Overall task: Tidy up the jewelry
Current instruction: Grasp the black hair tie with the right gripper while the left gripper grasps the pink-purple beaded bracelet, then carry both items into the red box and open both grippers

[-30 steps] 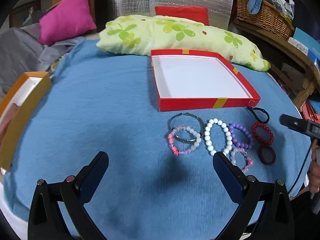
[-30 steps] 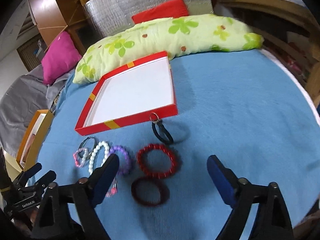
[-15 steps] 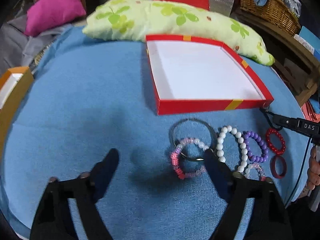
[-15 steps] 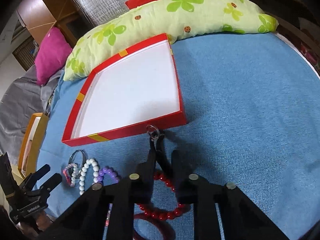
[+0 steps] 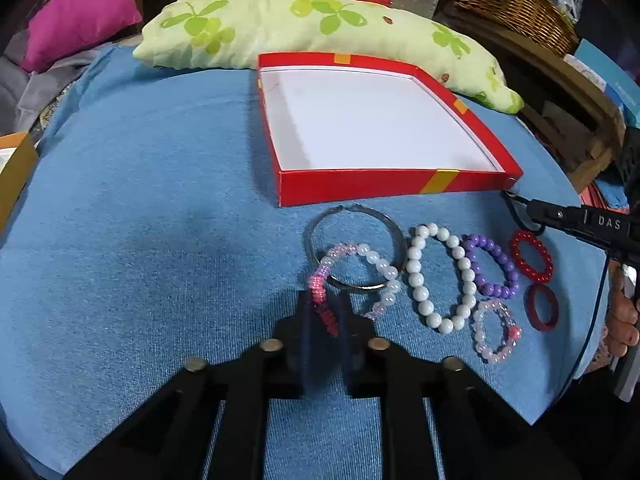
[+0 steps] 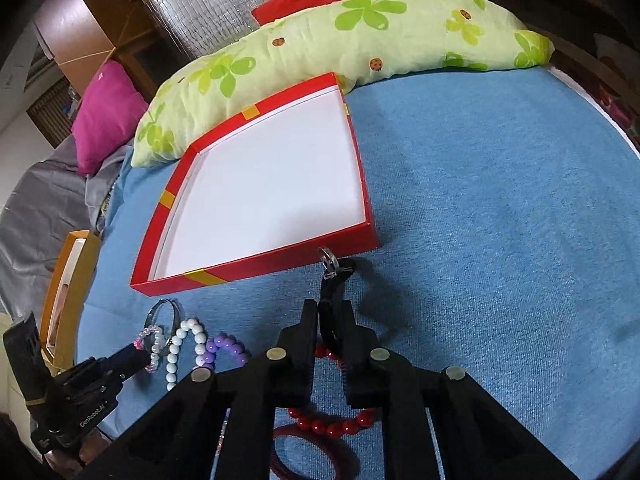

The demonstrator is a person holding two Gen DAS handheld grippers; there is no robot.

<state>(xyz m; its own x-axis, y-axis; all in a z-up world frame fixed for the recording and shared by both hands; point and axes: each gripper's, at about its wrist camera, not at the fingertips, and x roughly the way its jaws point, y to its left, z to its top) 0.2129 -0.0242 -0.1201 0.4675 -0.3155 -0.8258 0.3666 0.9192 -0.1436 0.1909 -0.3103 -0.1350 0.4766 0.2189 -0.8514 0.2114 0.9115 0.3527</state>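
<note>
**Both grippers clamped on jewelry, red box waiting**

Blue cloth-covered surface, a green clover-print pillow along the back, pink cushion off to the left. The jewelry sits in a row just in front of the empty red box, none of it inside yet.

The left gripper has just been closing and is now pinched on the pink end of the pink-and-white bead bracelet, which lies across a metal bangle. The right gripper has also just been closing, and its jaws are pressed onto the black cord loop with the small metal ring at its far end, right by the box's near corner. Beside those, untouched: the white bead bracelet, purple bead bracelet, red bead bracelet and a dark red ring band.

How I'd do this step: lift straight up and slowly. The pink bracelet overlaps the bangle, so a sideways drag could pull the bangle along. Same with the cord, it lies touching the red beads. Clear the box wall before moving over it, then let go low over the white floor so nothing bounces out.
</note>
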